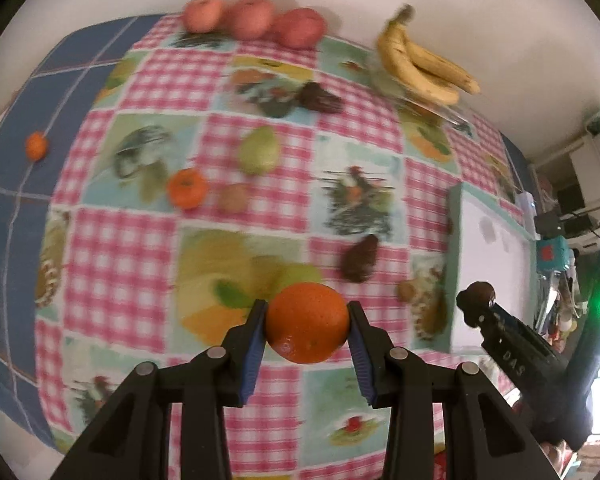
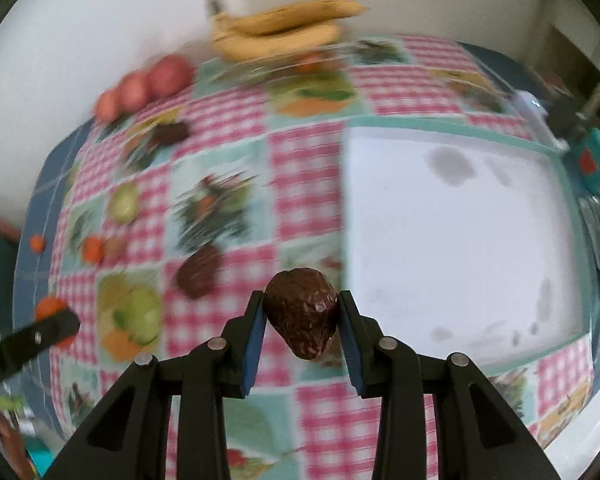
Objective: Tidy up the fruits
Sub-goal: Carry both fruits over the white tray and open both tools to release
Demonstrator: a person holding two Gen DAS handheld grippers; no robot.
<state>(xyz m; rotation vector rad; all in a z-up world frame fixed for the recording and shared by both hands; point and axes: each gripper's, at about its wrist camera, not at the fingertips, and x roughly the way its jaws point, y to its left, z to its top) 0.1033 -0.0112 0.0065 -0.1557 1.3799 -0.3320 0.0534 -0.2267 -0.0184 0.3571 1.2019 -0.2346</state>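
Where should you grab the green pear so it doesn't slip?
Probably around its wide belly, coming down from above. The pear lies on the cloth with its narrow end pointing toward the apples, so the fat middle gives the pads the most to squeeze. Close across its short width; the sides look free, with only a small fruit nearby. The picture is blurry, so this is a best guess.

Three apples (image 1: 252, 20) sit in a row at the far edge. Bananas (image 1: 424, 66): one bunch, seemingly three (blur hides the exact count). Oranges: four, with one (image 1: 307, 322) between the left jaws, one (image 1: 187, 188) mid-cloth, a small one (image 1: 36, 146) on the blue part, and one under the bananas (image 2: 312, 60). Avocados: three, with one (image 2: 302, 312) between the right jaws and two (image 1: 359, 259) (image 1: 320, 98) on the cloth. One pear (image 1: 259, 150). Two small brownish fruits (image 1: 233, 197) (image 1: 407, 290). One tray (image 2: 452, 132).
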